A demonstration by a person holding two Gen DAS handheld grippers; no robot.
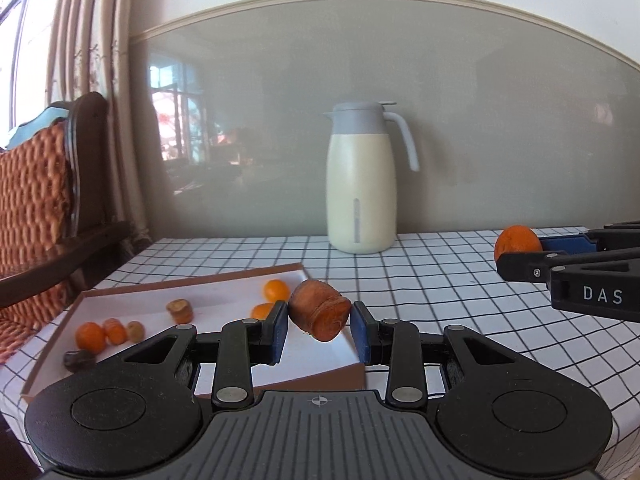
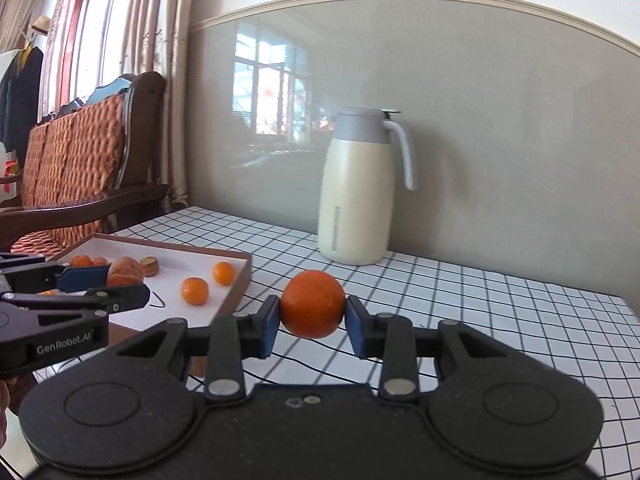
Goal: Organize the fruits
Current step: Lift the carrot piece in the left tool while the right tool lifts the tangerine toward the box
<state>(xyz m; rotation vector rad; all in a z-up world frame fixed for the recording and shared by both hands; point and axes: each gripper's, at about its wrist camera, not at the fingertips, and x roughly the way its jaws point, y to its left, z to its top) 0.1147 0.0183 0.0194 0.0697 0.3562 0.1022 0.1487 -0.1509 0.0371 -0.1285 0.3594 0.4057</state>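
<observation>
Left gripper (image 1: 319,320) clamped on a stubby carrot chunk (image 1: 320,312), blue pads pressed against its two sides, cut face turned toward the camera and slightly down. Long axis of the chunk tilted, running roughly along the fingers rather than across them. Held above the near right corner of the shallow cardboard tray (image 1: 52,344), not resting on the tray floor as far as could be judged. Already lying in the tray: small oranges (image 1: 90,336) near the left edge, another small orange (image 1: 276,290) toward the far right corner, a few short cut pieces (image 1: 180,309) between them.

Right gripper (image 2: 313,316) closed on a round orange (image 2: 313,304), gripped across its middle, carried clear of the checked tablecloth (image 2: 500,312). Seen from the right wrist, tray well off to the left, beyond the tray's right edge. Cream thermos jug (image 2: 356,192) at the table's far edge against the wall, apart from both loads.

Deciding relation: tray directly beneath the left gripper's load, off to the left of the right gripper's. Likely a short lowering and release for the carrot chunk; a leftward carry over the tray wall needed for the orange, with room to be kept from the left gripper.
</observation>
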